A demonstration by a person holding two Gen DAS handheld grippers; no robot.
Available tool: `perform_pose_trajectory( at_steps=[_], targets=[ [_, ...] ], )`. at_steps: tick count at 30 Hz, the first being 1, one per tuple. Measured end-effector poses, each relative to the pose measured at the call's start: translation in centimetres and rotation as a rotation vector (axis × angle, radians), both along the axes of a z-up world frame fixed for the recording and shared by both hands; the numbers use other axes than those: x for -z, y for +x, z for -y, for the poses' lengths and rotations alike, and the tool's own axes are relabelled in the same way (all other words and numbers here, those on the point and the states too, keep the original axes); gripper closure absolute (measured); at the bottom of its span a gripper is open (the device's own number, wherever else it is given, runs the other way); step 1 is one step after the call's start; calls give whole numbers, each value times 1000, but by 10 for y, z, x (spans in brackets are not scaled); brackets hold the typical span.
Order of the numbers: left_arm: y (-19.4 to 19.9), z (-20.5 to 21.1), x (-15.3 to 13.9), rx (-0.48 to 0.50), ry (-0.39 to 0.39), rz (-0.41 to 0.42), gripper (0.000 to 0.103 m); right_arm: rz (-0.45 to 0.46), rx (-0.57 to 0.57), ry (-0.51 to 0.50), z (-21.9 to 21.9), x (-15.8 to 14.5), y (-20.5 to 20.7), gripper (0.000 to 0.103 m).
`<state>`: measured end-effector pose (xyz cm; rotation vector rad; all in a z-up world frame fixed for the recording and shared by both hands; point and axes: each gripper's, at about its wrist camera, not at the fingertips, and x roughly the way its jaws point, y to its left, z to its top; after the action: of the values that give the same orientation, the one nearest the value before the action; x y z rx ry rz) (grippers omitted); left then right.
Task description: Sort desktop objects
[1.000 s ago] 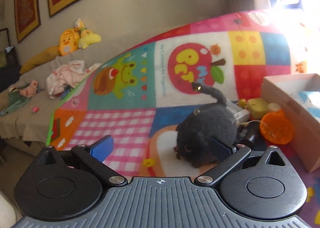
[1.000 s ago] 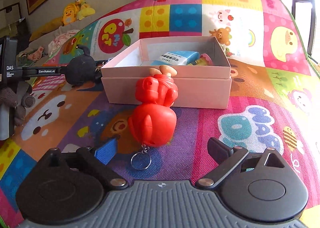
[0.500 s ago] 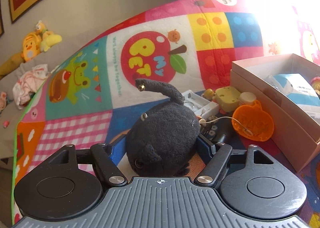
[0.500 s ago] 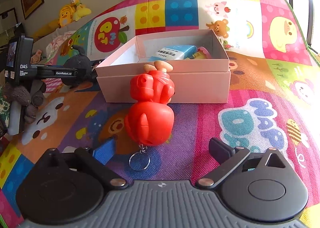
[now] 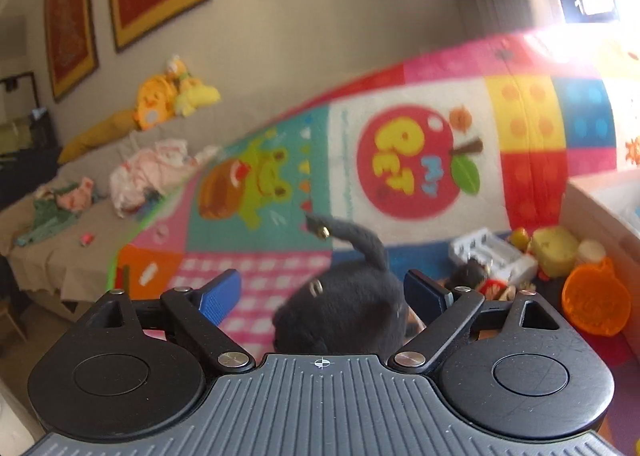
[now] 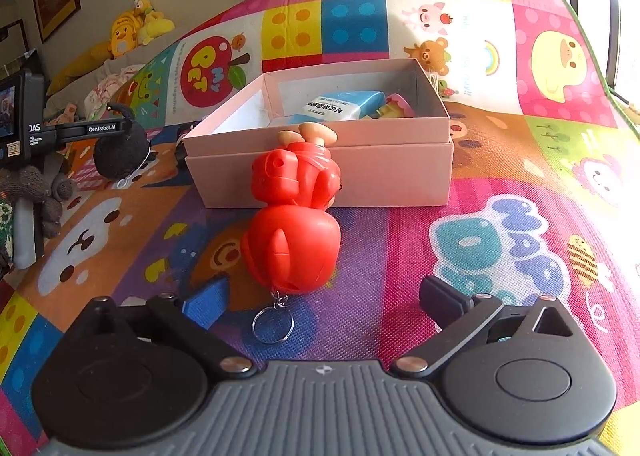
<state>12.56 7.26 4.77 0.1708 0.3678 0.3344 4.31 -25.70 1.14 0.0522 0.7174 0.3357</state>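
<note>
Since the black plush toy looks soft and light, we judge a squeeze across its round body safest. It sits at six o'clock on the play mat, between our left gripper, whose jaws have just been opening, wide and unpressed. Our right gripper gapes empty, the red figurine at twelve.

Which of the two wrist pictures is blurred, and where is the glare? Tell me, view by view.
Left wrist: play mat and black plush toy smeared by motion blur; window glare washes out the upper right corner. Right wrist: sharp on the red figure keychain and pink box; glare only at the right edge. Both bow the mat, fisheye-style.
</note>
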Motion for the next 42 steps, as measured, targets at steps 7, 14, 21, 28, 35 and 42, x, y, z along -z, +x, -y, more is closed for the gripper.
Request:
perform_pose_trajectory(
  at_steps=[7,14,21,28,35,42],
  targets=[
    [37,36,0,227,-153,-169,39,15,26,2,1,-1,-3,1],
    [78,26,31,248,-364,-301,41,6,30,23,5,0,-1,0],
    [59,37,36,291,-247,-316,62,6,36,26,5,1,-1,0],
    [-11,45,31,435,-136,-364,62,10,43,19,5,1,-1,0],
    [-50,63,15,562,-36,-299,38,21,50,18,5,0,-2,0],
    [2,79,28,528,-26,-313,39,21,57,21,7,-1,-2,0]
  ],
)
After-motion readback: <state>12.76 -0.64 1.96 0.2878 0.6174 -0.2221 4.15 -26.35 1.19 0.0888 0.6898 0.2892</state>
